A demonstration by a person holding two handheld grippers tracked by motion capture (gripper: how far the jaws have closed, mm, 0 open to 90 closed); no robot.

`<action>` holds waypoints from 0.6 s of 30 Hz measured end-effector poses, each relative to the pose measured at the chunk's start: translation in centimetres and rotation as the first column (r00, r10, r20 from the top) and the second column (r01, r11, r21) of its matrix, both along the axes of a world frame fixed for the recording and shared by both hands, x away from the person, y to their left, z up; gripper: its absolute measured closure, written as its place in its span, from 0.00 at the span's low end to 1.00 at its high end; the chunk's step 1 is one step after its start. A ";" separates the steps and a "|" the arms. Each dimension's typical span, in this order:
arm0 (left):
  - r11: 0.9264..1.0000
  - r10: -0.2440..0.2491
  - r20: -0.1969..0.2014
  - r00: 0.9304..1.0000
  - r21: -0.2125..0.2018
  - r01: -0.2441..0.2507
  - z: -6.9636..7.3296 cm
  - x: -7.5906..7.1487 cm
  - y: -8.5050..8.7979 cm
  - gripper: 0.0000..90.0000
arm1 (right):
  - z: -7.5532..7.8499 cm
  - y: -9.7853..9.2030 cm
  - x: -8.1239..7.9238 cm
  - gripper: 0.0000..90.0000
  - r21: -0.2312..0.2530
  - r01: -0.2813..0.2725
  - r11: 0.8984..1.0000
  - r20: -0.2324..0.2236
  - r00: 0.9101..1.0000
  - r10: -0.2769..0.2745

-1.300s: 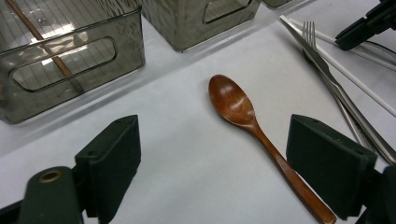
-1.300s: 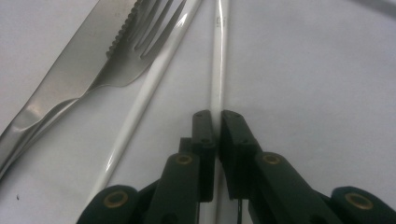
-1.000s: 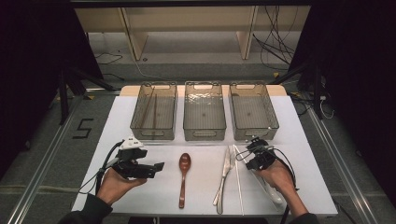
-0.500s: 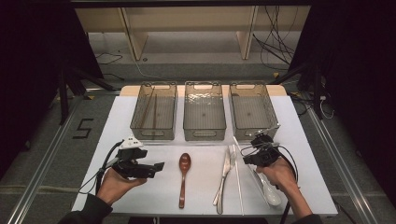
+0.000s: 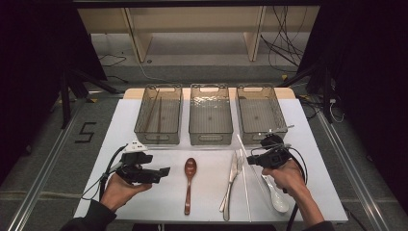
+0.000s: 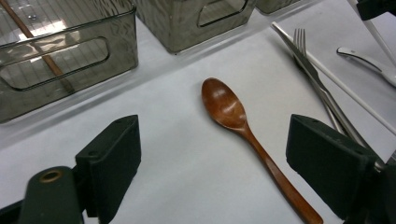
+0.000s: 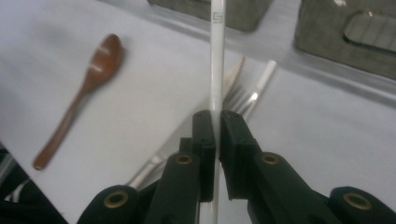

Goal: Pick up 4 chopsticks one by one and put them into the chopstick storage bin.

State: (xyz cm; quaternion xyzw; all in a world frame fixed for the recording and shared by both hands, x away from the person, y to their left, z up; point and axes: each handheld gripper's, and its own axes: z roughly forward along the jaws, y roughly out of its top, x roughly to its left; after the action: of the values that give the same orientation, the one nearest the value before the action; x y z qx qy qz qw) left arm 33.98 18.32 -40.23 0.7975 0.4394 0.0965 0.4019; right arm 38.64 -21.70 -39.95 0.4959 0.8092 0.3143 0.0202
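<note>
White paper covers the desk [image 5: 159, 199], with dark floor around it. Nearest the person, the left gripper [image 5: 161, 174] rests low in the left hand [image 5: 118, 188], fingers wide apart with nothing between them. Beside it lies a wooden spoon [image 5: 188, 183], then a knife [image 5: 230, 185] and fork [image 5: 237, 166] side by side, one white chopstick [image 5: 245, 192] flat on the desk, and a white spoon [image 5: 276, 197]. The right gripper [image 7: 216, 122] has its fingers closed on a second white chopstick [image 7: 216, 56], lifted clear of the desk. Farther back stand three clear bins [image 5: 210, 136] in a row; the left bin [image 5: 159, 134] contains a brown stick [image 6: 37, 44].
</note>
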 end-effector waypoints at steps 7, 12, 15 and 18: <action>0.999 -0.027 -0.008 1.000 -0.036 0.027 0.2 -0.2 -0.9 0.19 | 1.1 1.5 0.0 0.95 0.023 -0.025 0.999 0.050 0.998 0.023; 0.996 -0.038 -0.021 0.999 -0.080 0.036 0.2 -0.2 -1.9 0.19 | 1.8 3.0 0.1 0.95 0.033 -0.042 0.999 0.082 0.996 0.039; 0.994 -0.055 -0.027 0.998 -0.094 0.052 0.2 -0.3 -2.8 0.19 | 2.2 4.0 0.2 0.95 0.039 -0.052 0.998 0.100 0.994 0.048; 0.993 -0.067 -0.025 0.997 -0.102 0.064 0.2 -0.4 -3.7 0.19 | 2.4 4.9 0.1 0.95 0.039 -0.065 0.997 0.113 0.992 0.061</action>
State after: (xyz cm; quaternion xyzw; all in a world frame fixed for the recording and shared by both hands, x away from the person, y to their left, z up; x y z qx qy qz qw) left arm 33.62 14.58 -40.06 0.7913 0.4229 0.0496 0.4388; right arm 38.77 -16.83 -37.55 0.4522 0.8152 0.3590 0.0449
